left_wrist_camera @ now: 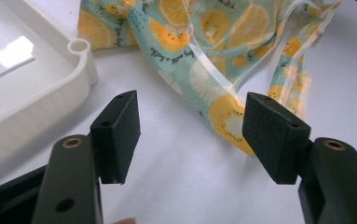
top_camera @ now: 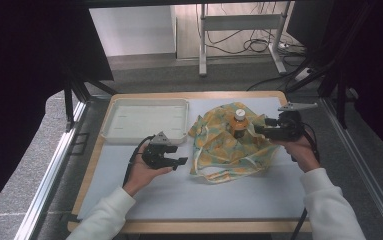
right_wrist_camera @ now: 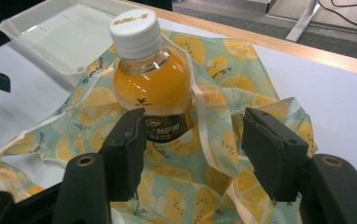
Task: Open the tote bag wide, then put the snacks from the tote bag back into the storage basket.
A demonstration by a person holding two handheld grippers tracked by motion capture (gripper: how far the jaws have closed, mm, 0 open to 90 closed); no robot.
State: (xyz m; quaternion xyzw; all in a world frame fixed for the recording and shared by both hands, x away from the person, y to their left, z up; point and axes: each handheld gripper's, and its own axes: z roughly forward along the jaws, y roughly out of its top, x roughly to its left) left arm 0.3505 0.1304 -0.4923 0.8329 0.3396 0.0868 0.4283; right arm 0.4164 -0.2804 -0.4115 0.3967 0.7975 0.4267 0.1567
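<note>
A thin bag (top_camera: 224, 150) printed with orange slices lies crumpled on the white table cover. An orange juice bottle (top_camera: 239, 122) with a white cap stands upright in it, its lower half hidden by the fabric. My left gripper (top_camera: 180, 164) hovers open just left of the bag. In the left gripper view its jaws (left_wrist_camera: 192, 126) frame bare table and a bag (left_wrist_camera: 204, 42) corner, touching nothing. My right gripper (top_camera: 260, 127) is open at the bottle's right. In the right gripper view the bottle (right_wrist_camera: 148, 79) stands just beyond the right gripper (right_wrist_camera: 192, 140), with bag (right_wrist_camera: 241, 84) fabric beneath.
A white plastic tray (top_camera: 144, 120) sits at the back left of the table, close behind the left gripper; its corner (left_wrist_camera: 78, 46) shows near the left jaw. The table's wooden edge (top_camera: 194, 95) runs along the back. Metal rails flank both sides.
</note>
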